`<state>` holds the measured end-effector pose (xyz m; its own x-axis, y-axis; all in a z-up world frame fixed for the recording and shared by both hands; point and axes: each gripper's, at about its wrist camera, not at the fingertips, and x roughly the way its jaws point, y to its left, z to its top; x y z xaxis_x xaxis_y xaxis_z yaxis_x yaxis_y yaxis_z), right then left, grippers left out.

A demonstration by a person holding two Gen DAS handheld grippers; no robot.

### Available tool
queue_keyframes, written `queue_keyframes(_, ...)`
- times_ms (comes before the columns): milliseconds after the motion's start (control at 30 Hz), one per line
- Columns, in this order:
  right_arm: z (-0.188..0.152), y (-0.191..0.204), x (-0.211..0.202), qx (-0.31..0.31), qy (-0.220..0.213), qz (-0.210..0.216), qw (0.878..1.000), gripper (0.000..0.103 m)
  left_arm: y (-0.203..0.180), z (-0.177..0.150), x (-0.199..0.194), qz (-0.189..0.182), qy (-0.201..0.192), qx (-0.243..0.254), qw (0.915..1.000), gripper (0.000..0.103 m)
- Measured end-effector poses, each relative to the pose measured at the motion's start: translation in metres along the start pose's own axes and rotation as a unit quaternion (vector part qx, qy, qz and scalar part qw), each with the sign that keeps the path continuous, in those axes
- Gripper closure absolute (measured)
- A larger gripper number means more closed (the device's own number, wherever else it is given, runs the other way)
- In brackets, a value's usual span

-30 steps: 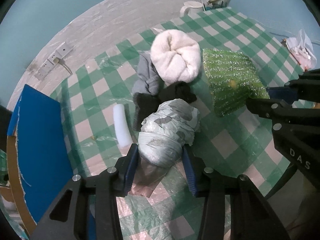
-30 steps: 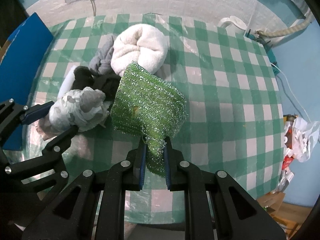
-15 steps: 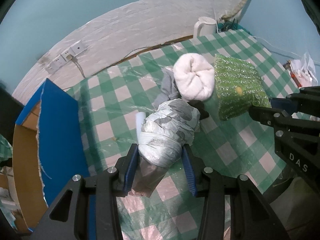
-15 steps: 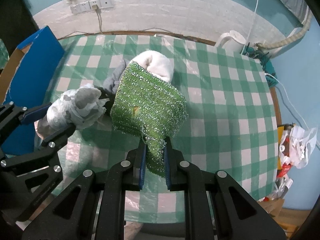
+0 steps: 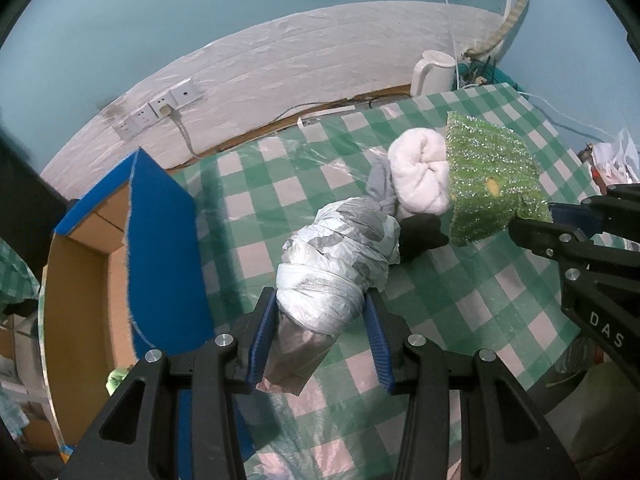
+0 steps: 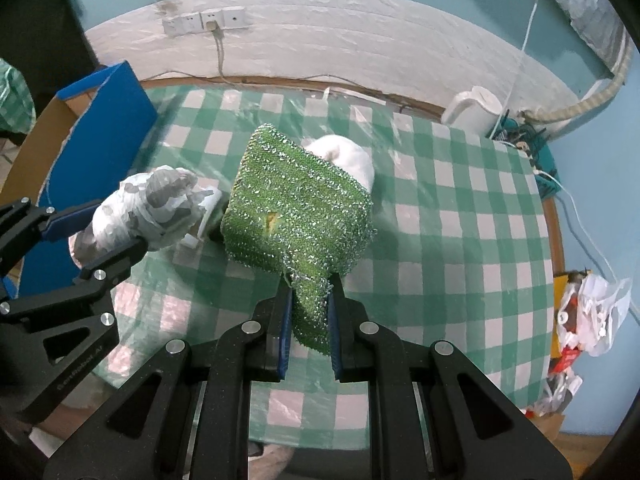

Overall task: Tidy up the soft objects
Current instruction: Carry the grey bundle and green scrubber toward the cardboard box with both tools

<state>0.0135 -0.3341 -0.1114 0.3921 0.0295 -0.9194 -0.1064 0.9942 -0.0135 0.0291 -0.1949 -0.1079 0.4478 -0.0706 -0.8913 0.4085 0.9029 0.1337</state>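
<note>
While the left tongs [image 5: 320, 320] pinch a grey-and-white plastic-wrapped soft bundle [image 5: 340, 256] above the green-checked surface [image 5: 460, 280], the right tongs [image 6: 308, 308] clamp a sparkly green scouring cloth [image 6: 296, 216]. Both items hang just beside the rolled white towel [image 5: 420, 176]; a blue-sided cardboard box [image 5: 160, 232] stands left of it.
</note>
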Motion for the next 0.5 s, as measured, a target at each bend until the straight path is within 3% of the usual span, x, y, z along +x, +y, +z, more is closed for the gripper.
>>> queue_keyframes(500, 0.014, 0.033, -0.019, -0.028, -0.018, 0.025, 0.999, 0.089, 0.039, -0.005, -0.027, 0.018, -0.020, -0.031, 0.9992, 0.059)
